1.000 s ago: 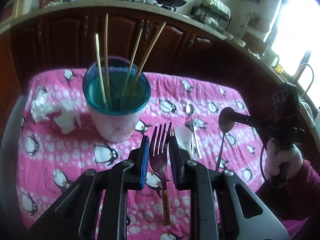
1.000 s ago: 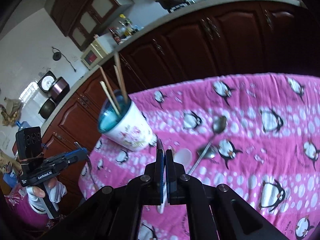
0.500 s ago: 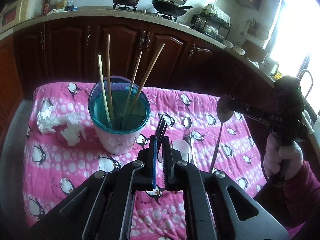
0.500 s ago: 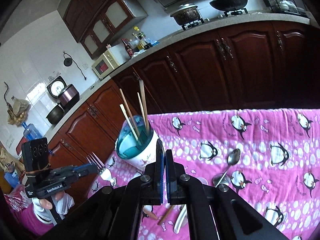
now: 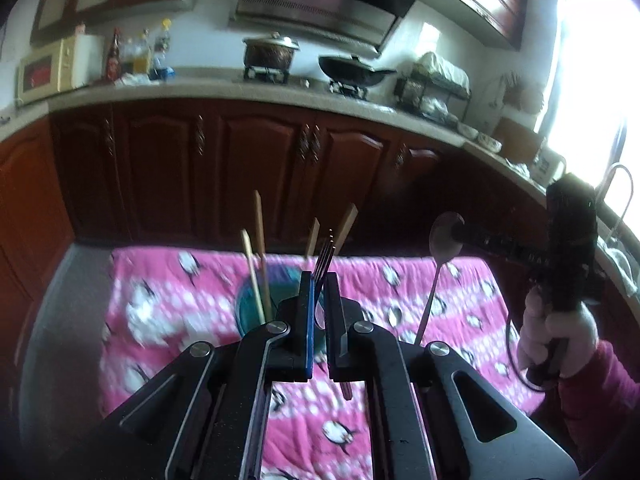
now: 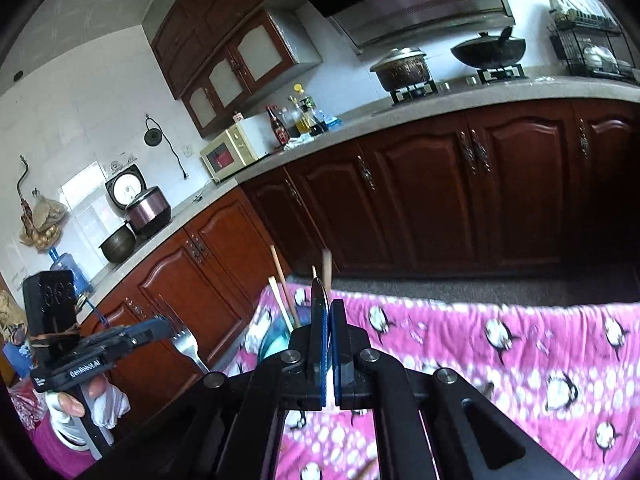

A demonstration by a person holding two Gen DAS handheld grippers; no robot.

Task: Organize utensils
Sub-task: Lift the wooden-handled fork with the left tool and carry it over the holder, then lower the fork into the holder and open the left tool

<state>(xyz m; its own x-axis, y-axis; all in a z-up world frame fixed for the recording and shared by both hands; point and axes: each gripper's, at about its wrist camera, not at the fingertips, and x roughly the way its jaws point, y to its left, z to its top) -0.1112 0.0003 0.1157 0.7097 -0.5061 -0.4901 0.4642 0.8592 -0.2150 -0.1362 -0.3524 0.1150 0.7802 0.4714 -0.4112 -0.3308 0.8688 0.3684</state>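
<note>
Above the surface: both tools are raised over the pink penguin cloth (image 5: 400,276), each with one utensil.
Left tool (image 5: 319,292): its jaws are pressed on a fork (image 5: 325,256); the tines stick up past the pads toward 12 o'clock, and the handle hangs down under the jaws.
Same fork, right wrist view: the fork (image 6: 187,346) points out of the left tool (image 6: 162,330) toward 3 o'clock, with a gloved hand (image 6: 86,404) under it.
Right tool (image 6: 327,312): jaws pressed together on a spoon, seen only edge-on there.
Spoon (image 5: 443,240): in the left wrist view its bowl is pinched at the tip of the right tool (image 5: 460,234) and the handle hangs toward 6 o'clock.
Cup (image 5: 250,312): teal inside, it stands on the cloth at 9 o'clock of the left tool's pads, partly hidden behind them.
Chopsticks (image 5: 262,256): four sticks stand in the cup and lean outward.
Image quality: the cloth and cup are blurred.
</note>
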